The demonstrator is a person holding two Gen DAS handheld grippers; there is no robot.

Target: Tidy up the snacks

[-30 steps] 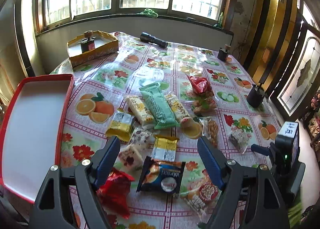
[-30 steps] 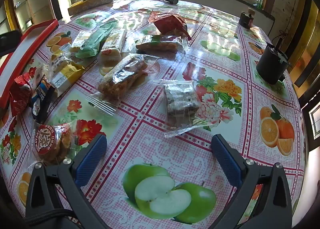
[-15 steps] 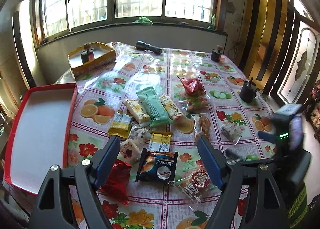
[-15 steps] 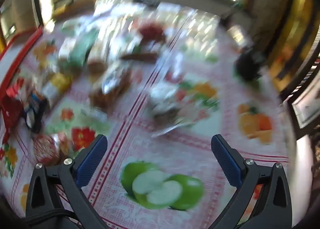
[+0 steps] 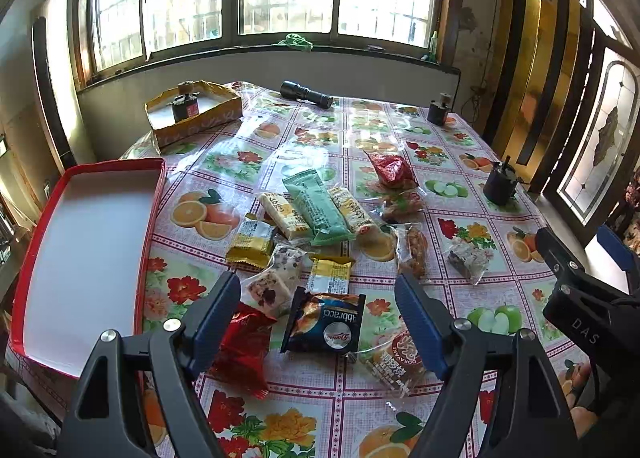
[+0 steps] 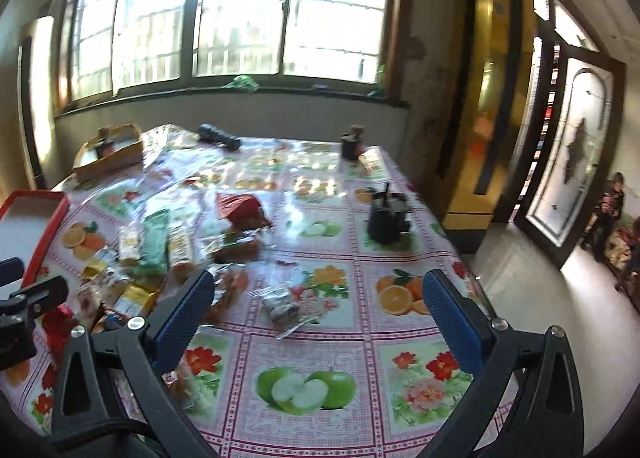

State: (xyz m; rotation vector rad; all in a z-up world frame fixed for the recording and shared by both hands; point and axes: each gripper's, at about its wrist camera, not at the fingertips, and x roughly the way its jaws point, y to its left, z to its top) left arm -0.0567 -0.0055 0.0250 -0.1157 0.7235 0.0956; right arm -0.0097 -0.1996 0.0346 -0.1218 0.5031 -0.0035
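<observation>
Many wrapped snacks lie scattered over the middle of a table (image 5: 224, 162) covered in a fruit-and-flower oilcloth. The left gripper (image 5: 318, 316) hangs above the near edge with its blue-padded jaws spread wide and nothing between them; a dark blue biscuit packet (image 5: 325, 324) lies on the cloth below that gap, a red crinkled packet (image 5: 242, 342) beside it on the left and a clear round-cake packet (image 5: 394, 358) on the right. Just beyond sit a small yellow packet (image 5: 329, 275) and a clear-wrapped nougat piece (image 5: 274, 278). Farther in, a green bar wrapper (image 5: 316, 207) lies between two pale yellow bars, with another yellow packet (image 5: 251, 243) to their left and a red foil bag (image 5: 390, 170) at the far right of the cluster. A red-rimmed white tray (image 5: 156, 194) rests on the left side of the table, holding nothing. The right gripper (image 6: 318, 322) is also wide open and empty, held over the near right part of the table; a clear-wrapped dark snack (image 6: 282, 304) lies on the cloth ahead of it, though this view is too blurred to read any label. A black pot (image 5: 500, 187) stands near the right edge, a black flashlight (image 5: 306, 94) lies at the far side, and a yellow cardboard box (image 5: 200, 120) sits at the far left.
</observation>
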